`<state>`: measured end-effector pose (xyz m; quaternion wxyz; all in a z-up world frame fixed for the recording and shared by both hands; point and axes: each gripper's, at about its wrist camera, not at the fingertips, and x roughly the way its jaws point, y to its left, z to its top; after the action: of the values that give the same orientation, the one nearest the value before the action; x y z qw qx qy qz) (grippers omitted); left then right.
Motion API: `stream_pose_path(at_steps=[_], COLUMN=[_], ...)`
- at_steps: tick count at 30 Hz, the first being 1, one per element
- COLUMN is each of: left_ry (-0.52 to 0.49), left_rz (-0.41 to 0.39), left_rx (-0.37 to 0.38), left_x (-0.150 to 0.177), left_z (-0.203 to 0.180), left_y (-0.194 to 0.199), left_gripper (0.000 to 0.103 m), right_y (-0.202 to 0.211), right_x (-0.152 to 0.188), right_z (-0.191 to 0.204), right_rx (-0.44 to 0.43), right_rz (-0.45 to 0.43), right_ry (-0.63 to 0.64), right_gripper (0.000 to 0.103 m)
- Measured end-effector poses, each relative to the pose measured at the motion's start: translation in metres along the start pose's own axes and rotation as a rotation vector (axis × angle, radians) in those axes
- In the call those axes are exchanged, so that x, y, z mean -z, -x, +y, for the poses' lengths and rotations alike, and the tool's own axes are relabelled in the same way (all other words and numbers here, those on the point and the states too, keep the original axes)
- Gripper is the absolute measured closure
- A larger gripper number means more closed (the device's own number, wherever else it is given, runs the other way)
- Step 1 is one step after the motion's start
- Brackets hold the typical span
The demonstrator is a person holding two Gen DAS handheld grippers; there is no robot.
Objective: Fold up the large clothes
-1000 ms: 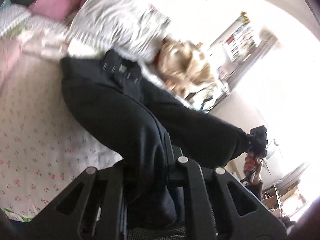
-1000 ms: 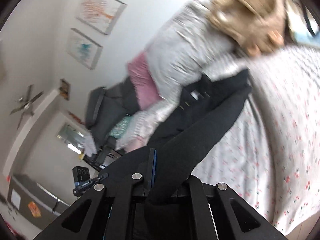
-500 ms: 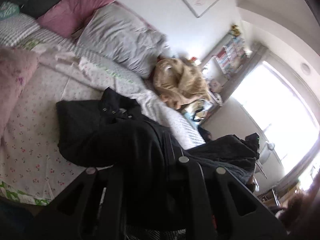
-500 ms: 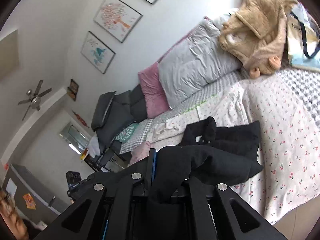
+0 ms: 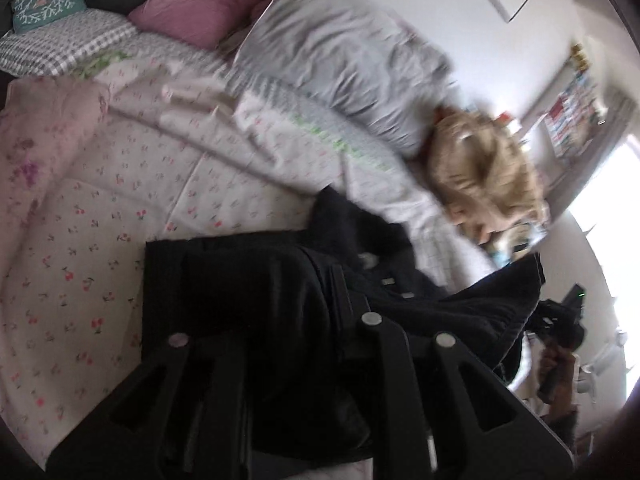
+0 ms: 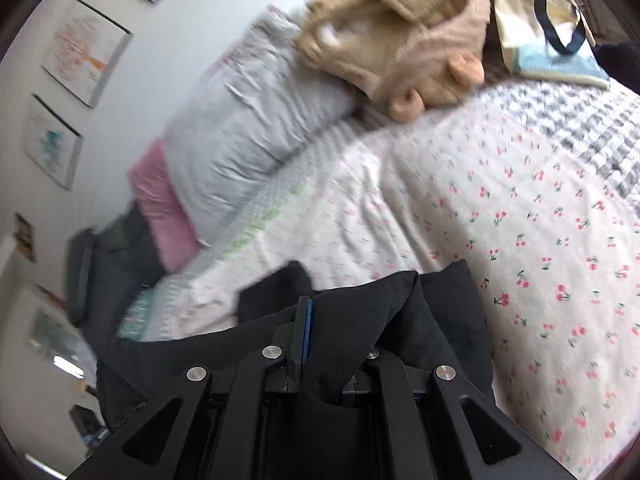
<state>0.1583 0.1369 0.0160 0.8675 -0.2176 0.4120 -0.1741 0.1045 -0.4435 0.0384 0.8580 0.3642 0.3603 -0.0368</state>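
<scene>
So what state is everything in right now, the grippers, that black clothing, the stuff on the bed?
Left gripper: shut on black garment.
Right gripper: shut on black garment.
Black garment: bunched, partly folded, low over the bedspread.
Bedspread: spread out, wrinkled.
Grey pillow: propped at the head of the bed.
Tan plush: slumped beside the pillow.

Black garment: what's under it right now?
The cherry-print bedsheet lies under the black garment. Whatever sits beneath the bunched cloth is covered, as are both grippers' fingertips.

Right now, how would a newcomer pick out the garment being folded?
Start at the cherry-print bedspread, below the grey pillow. The black garment lies at its near edge, both grippers clamped on it. It is the only black cloth there; the heap by the pillow is tan.
</scene>
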Motion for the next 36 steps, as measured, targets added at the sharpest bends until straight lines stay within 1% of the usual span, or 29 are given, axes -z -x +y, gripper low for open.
stream_pose_path(at_steps=[1,3,4,5,6,7,9,10,11,12,13,14,16,17,18,19,20,22,24,25,26,27,28,30,31,32,33,34,36], left_ry=[0.0,0.008,0.028,0.05,0.056,0.046,0.041,0.051,0.063,0.067,0.059,0.045,-0.002,-0.038,-0.071,-0.092,-0.12,-0.137,-0.101,-0.083,-0.055,-0.029,-0.02,-0.018,-0.017,-0.015,-0.002,0.007,-0.023], left_rz=[0.005,0.008,0.016,0.045,0.082,0.091,0.101,0.112,0.112,0.084,0.052,0.021,-0.052,-0.083,-0.098,-0.098,-0.074,0.02,0.149,0.188,0.233,0.239,0.226,0.185,0.16,0.136,0.11,0.084,0.011], left_rx=[-0.022,-0.053,-0.067,-0.092,-0.111,-0.116,-0.108,-0.093,-0.074,-0.053,-0.047,-0.047,-0.053,-0.065,-0.098,-0.135,-0.197,-0.277,-0.303,-0.31,-0.305,-0.29,-0.294,-0.296,-0.29,-0.268,-0.212,-0.201,-0.188], left_x=[0.004,0.016,0.022,0.025,0.025,0.024,0.021,0.019,0.017,0.014,0.012,0.009,0.007,0.007,0.008,0.008,0.011,0.017,0.028,0.031,0.035,0.038,0.038,0.035,0.034,0.033,0.032,0.029,0.02], left_z=[0.003,0.018,0.025,0.03,0.033,0.032,0.03,0.027,0.025,0.022,0.019,0.016,0.009,0.008,0.01,0.012,0.017,0.03,0.048,0.054,0.06,0.062,0.062,0.057,0.055,0.052,0.05,0.046,0.032], left_y=[-0.011,-0.035,-0.044,-0.056,-0.065,-0.068,-0.067,-0.063,-0.055,-0.045,-0.037,-0.027,-0.004,0.006,0.01,0.009,0.003,-0.017,-0.044,-0.052,-0.062,-0.066,-0.065,-0.062,-0.058,-0.056,-0.052,-0.048,-0.038], left_gripper=[0.084,0.08,0.076,0.074,0.073,0.07,0.063,0.052,0.042,0.038,0.027,0.02,0.018,0.014,0.012,0.011,0.011,0.011,0.014,0.025,0.034,0.035,0.037,0.048,0.064,0.09,0.095,0.095,0.097], right_y=[-0.02,-0.042,-0.055,-0.076,-0.085,-0.089,-0.081,-0.076,-0.07,-0.06,-0.049,-0.039,-0.025,-0.019,-0.017,-0.021,-0.027,-0.043,-0.056,-0.064,-0.067,-0.068,-0.068,-0.065,-0.064,-0.064,-0.064,-0.066,-0.064], right_x=[0.004,0.015,0.024,0.032,0.033,0.03,0.02,0.016,0.012,0.008,0.006,0.003,-0.002,-0.003,-0.004,-0.002,0.003,0.013,0.025,0.033,0.037,0.041,0.045,0.051,0.056,0.061,0.066,0.067,0.069], right_z=[-0.007,-0.021,-0.031,-0.044,-0.05,-0.058,-0.065,-0.069,-0.072,-0.076,-0.078,-0.076,-0.075,-0.076,-0.074,-0.075,-0.075,-0.074,-0.073,-0.071,-0.067,-0.063,-0.052,-0.03,-0.017,-0.006,0.004,0.01,0.028], right_rx=[0.047,0.11,0.141,0.195,0.205,0.164,0.08,0.032,-0.014,-0.073,-0.101,-0.109,-0.104,-0.071,-0.041,0.023,0.066,0.136,0.189,0.215,0.234,0.257,0.303,0.38,0.424,0.456,0.477,0.49,0.515], right_rz=[0.014,0.013,0.017,0.083,0.128,0.15,0.146,0.142,0.138,0.121,0.086,0.057,0.015,-0.006,-0.011,0.002,0.029,0.109,0.173,0.205,0.213,0.206,0.184,0.131,0.098,0.06,0.033,0.019,-0.053], right_ry=[0.004,0.027,0.047,0.052,0.039,0.011,-0.025,-0.052,-0.079,-0.11,-0.124,-0.123,-0.089,-0.054,-0.033,0.008,0.036,0.081,0.117,0.141,0.163,0.188,0.248,0.376,0.455,0.52,0.569,0.597,0.661], right_gripper=[0.091,0.089,0.085,0.084,0.084,0.084,0.081,0.075,0.057,0.04,0.015,0.015,0.015,0.015,0.015,0.015,0.015,0.017,0.021,0.032,0.043,0.046,0.052,0.074,0.089,0.091,0.094,0.096,0.097])
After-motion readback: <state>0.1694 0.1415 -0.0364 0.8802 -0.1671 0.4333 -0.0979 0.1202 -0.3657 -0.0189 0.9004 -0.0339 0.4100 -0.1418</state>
